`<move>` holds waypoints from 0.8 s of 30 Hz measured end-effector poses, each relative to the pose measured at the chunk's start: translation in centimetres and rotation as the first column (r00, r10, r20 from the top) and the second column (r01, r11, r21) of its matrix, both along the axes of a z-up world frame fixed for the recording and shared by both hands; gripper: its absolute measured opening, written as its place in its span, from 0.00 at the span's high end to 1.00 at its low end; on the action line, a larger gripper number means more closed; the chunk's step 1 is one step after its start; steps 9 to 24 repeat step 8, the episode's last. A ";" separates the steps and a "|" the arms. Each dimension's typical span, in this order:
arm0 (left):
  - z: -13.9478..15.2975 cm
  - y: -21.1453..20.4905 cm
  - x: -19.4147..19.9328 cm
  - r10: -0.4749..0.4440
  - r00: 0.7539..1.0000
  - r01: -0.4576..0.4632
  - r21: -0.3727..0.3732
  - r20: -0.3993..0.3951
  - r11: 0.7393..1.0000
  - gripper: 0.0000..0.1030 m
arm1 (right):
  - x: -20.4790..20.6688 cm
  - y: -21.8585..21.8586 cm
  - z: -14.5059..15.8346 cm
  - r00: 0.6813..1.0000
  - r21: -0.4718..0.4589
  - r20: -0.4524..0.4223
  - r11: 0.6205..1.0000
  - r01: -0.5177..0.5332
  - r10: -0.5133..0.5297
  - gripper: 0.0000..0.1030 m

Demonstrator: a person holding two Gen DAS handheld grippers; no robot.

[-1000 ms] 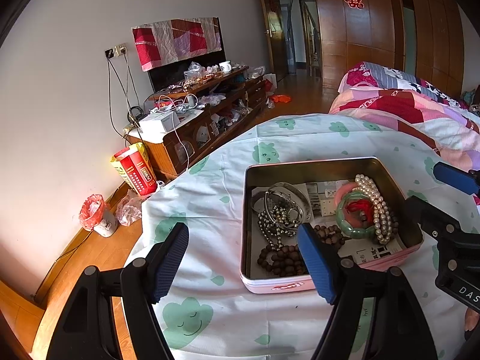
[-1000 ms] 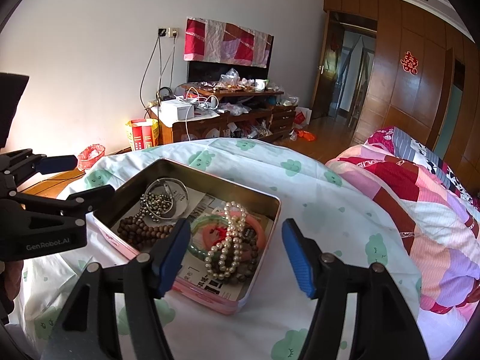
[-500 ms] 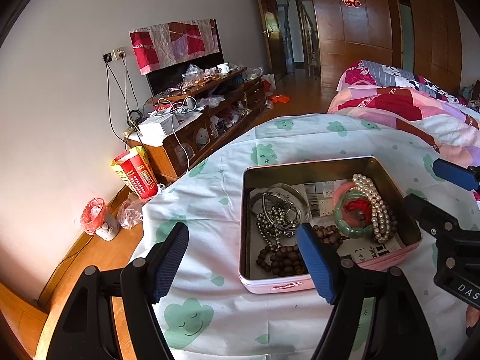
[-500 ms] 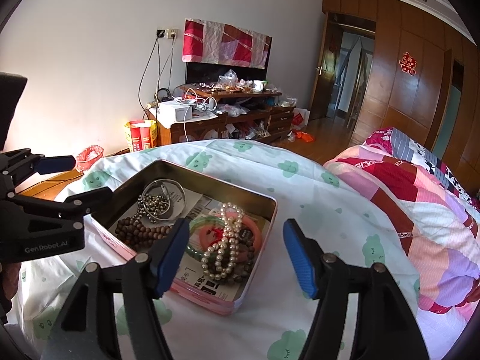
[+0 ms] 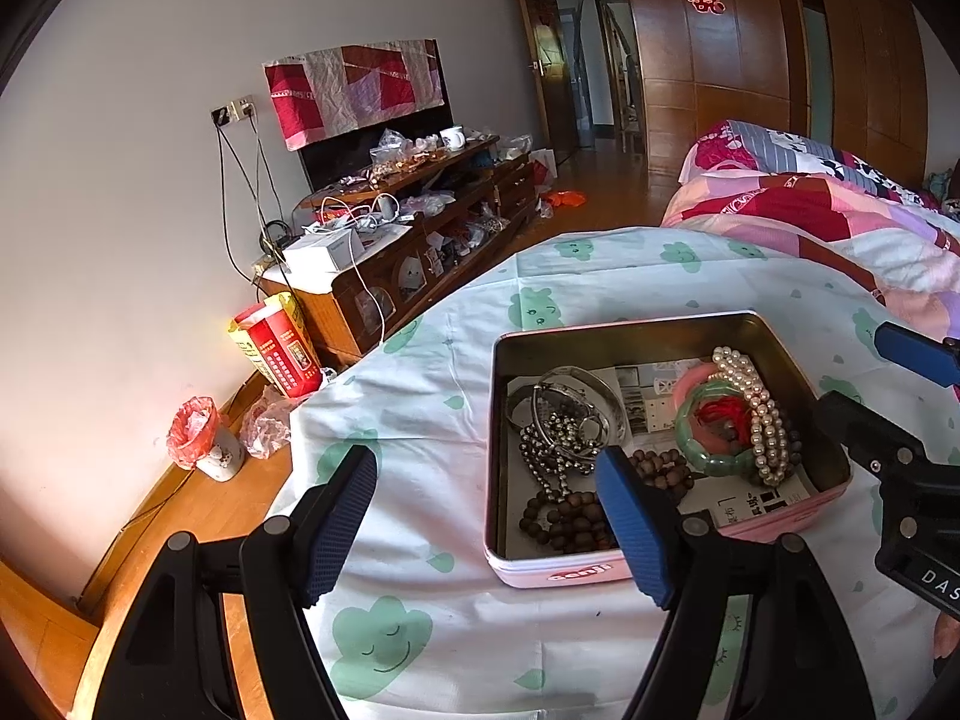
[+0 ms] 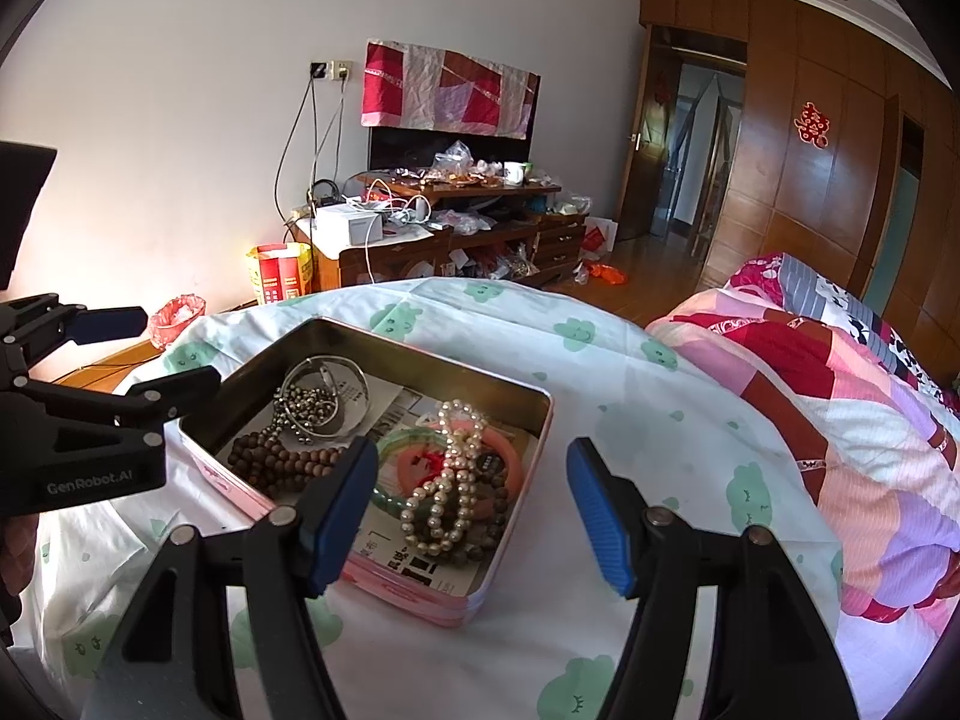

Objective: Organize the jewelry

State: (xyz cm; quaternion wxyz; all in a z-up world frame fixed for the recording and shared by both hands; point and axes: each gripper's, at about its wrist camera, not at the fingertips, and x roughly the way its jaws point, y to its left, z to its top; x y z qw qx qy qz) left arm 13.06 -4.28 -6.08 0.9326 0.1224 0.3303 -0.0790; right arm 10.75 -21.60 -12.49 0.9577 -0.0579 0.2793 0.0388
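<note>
- While you hold both tools above the bed, your left gripper point(image 5: 486, 516) is spread wide and holds nothing; its right pad hangs over the near-left part of the pink tin point(image 5: 558, 576), its left pad over the bedsheet point(image 5: 384, 630) beside the tin.
- Your right gripper point(image 6: 471, 510) is likewise released and empty, its left pad above the tin's near edge, its right pad over bare sheet just off the tin's right side.
- From the right wrist view, your left gripper point(image 6: 138, 354) shows at the tin's far-left corner; neither tool touches the tin that I can tell.
- The tin sits open on the cloud-print sheet, lined with printed paper.
- Inside the tin, left half: silver bangles point(image 5: 570, 402) with a metal bead chain point(image 5: 555, 450) across them, and dark wooden beads point(image 5: 564, 516) toward the near wall.
- Inside the tin, right half: a green jade bangle point(image 5: 708, 456) lying on a pink bangle point(image 5: 690, 375), a red cord point(image 5: 720, 414) in its middle, and a pearl strand point(image 5: 756, 414) draped over both.
- Beyond the tin's right side lies a patchwork quilt point(image 6: 840, 396).
- Well past the tin's far side stands a cluttered wooden cabinet point(image 6: 444, 240) against the wall, with a red-and-yellow bag point(image 5: 279, 348) and a small bin point(image 5: 204, 444) on the floor near it.
</note>
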 end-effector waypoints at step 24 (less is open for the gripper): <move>0.0 0.0 -0.1 -0.002 1.000 0.002 0.006 0.007 1.000 0.26 | 0.0 -0.5 -0.3 1.000 0.000 -0.005 1.000 0.017 -0.017 0.33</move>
